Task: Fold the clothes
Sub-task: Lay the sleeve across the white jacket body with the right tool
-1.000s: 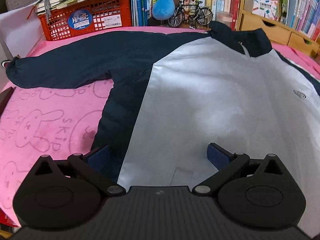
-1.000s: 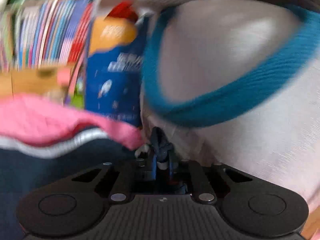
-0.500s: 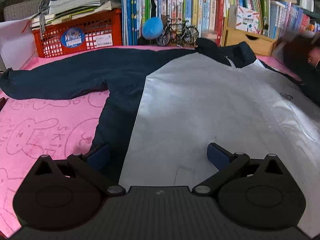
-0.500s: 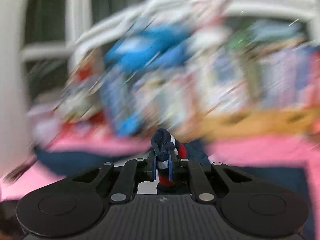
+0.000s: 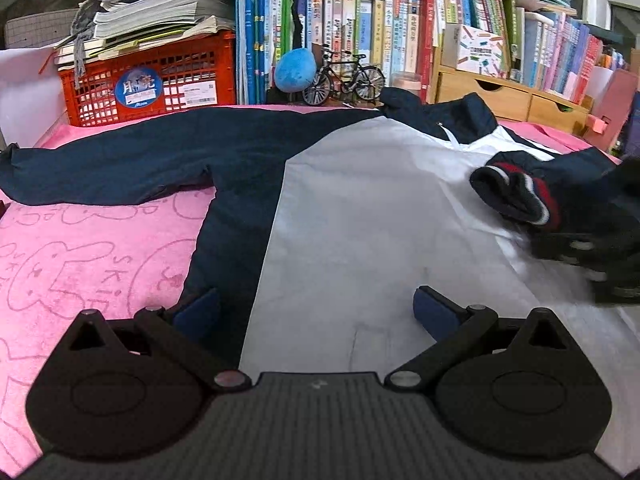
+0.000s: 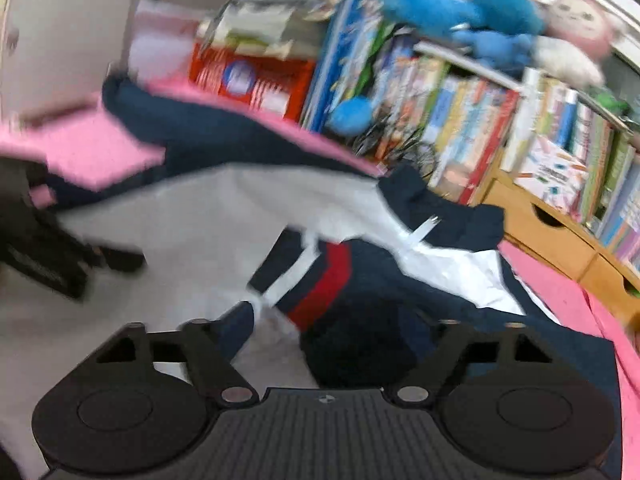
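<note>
On pink towel [image 5: 88, 256] w/ jacket [image 5: 360, 208], bookshelf [image 5: 392, 40] behind: both tongs [image 5: 316, 308] [image 6: 340, 336] wide apart, empty.

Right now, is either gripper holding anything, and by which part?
Nothing is held. The left gripper is open over the jacket. The right gripper is open too, with the striped sleeve cuff lying loose on the white panel.
</note>
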